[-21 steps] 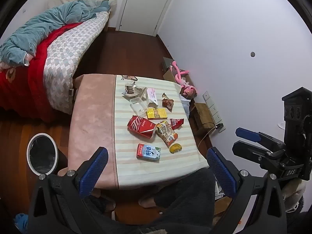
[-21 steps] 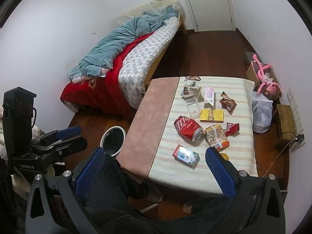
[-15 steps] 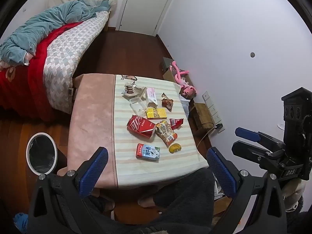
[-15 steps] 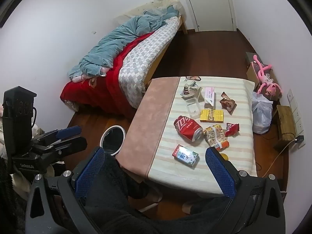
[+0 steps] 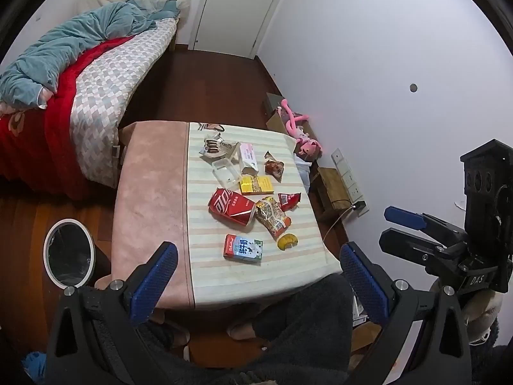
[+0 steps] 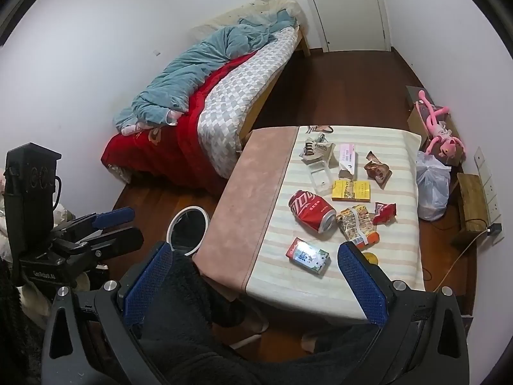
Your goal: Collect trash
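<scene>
Trash lies on a cloth-covered table [image 5: 150,176]: a crushed red can [image 5: 231,206], a milk carton [image 5: 243,248], a snack wrapper [image 5: 272,218], a yellow box [image 5: 256,184], a clear tray [image 5: 226,172] and several more wrappers. The can [image 6: 311,210] and carton [image 6: 307,255] also show in the right wrist view. A white-rimmed bin [image 5: 68,252] stands on the floor left of the table. My left gripper [image 5: 256,276] is open and empty above the table's near edge. My right gripper [image 6: 253,276] is open and empty, also held high.
A bed [image 5: 80,73] with red and teal bedding stands at the far left. A pink plush toy [image 5: 299,131], a plastic bag [image 6: 433,189] and a wooden stool [image 5: 333,186] sit by the right wall. A closed door [image 5: 234,9] is at the back.
</scene>
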`<state>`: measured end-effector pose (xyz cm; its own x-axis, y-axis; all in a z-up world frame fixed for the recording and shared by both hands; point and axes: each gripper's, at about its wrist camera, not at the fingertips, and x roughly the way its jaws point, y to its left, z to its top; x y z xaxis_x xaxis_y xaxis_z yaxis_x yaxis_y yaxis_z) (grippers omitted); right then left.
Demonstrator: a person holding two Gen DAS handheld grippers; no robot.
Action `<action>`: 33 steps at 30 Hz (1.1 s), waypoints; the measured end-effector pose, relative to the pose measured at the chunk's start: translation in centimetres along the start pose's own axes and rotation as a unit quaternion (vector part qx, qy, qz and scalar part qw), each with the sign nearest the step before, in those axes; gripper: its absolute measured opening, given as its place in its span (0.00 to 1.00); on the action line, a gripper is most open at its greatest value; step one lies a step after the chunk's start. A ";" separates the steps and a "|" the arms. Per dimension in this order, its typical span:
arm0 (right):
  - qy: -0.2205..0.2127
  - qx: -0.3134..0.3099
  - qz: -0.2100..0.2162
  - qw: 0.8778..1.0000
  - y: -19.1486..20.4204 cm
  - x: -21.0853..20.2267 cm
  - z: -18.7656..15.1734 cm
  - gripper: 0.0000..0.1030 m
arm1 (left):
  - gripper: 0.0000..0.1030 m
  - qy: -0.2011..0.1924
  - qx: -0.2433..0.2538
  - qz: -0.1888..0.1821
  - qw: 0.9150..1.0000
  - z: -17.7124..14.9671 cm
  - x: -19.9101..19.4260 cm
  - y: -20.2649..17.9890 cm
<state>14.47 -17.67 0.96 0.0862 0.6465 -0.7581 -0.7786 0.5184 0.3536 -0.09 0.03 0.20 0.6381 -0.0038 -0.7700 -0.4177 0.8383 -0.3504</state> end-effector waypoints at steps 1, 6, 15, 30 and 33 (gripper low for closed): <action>0.001 -0.003 0.000 1.000 0.5 0.3 -0.1 1.00 | 1.00 0.000 0.000 0.000 1.000 0.0 0.0 0.0; 0.000 -0.005 -0.001 1.000 0.7 0.4 -0.2 1.00 | 1.00 0.000 0.000 0.000 1.000 0.1 0.0 -0.2; 0.002 -0.006 -0.001 1.000 0.6 0.6 -0.3 1.00 | 1.00 0.001 0.003 0.000 1.000 -0.1 0.1 -0.6; 0.003 -0.005 -0.002 1.000 0.5 0.6 -0.2 1.00 | 1.00 0.003 0.005 -0.001 1.000 -0.2 0.0 -0.8; 0.004 -0.005 -0.002 1.000 0.4 0.7 -0.2 1.00 | 1.00 0.004 0.005 -0.001 1.000 -0.1 0.1 -0.9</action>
<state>14.03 -17.12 0.45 0.0842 0.6408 -0.7630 -0.7847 0.5146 0.3456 0.24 -0.81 0.41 0.6339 -0.0103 -0.7734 -0.4090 0.8442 -0.3465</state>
